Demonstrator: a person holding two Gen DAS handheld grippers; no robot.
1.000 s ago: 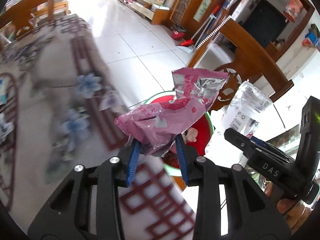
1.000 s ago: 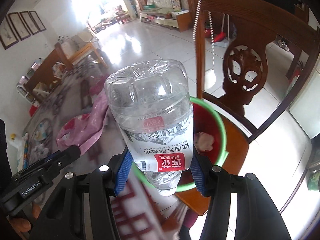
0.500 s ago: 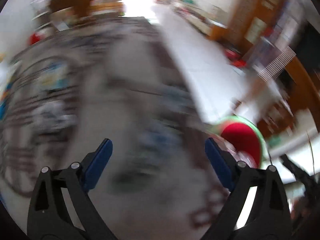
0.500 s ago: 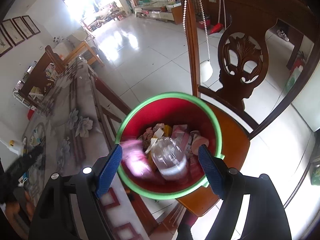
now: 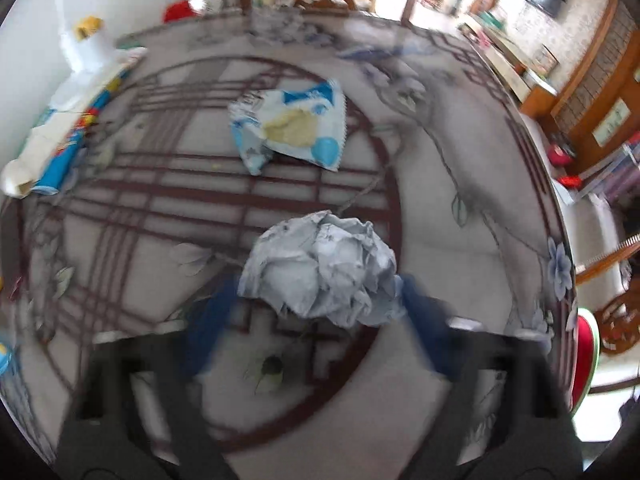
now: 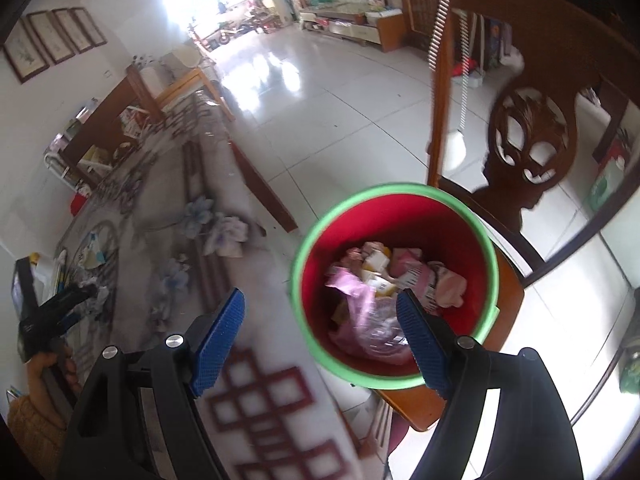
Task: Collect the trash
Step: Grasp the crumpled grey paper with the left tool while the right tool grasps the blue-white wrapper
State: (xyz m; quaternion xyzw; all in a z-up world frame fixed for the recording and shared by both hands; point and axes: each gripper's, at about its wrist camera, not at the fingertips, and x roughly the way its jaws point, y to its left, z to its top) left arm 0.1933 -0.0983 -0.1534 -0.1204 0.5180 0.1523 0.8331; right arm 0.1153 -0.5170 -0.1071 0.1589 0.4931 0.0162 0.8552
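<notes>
A crumpled grey-white paper ball (image 5: 320,270) lies on the patterned table, between the blurred blue pads of my open left gripper (image 5: 316,320). A blue, white and yellow snack wrapper (image 5: 292,130) lies farther back on the table. My right gripper (image 6: 320,334) is open and empty above the table edge, beside a red bin with a green rim (image 6: 394,202). The bin stands on a wooden chair seat and holds the pink wrapper (image 6: 352,292), the clear bottle and other trash. The left gripper (image 6: 60,308) shows far left in the right wrist view.
A white bottle with a yellow cap (image 5: 86,48) and a blue tube (image 5: 70,148) lie at the table's left edge. A carved wooden chair back (image 6: 532,132) rises behind the bin. Another crumpled paper (image 6: 226,236) lies near the table's far edge. The bin also shows at the right (image 5: 586,356).
The pink wrapper and the bottle were let go and lie in the bin. My left gripper swung from the bin to the table and now straddles the paper ball. Both grippers opened.
</notes>
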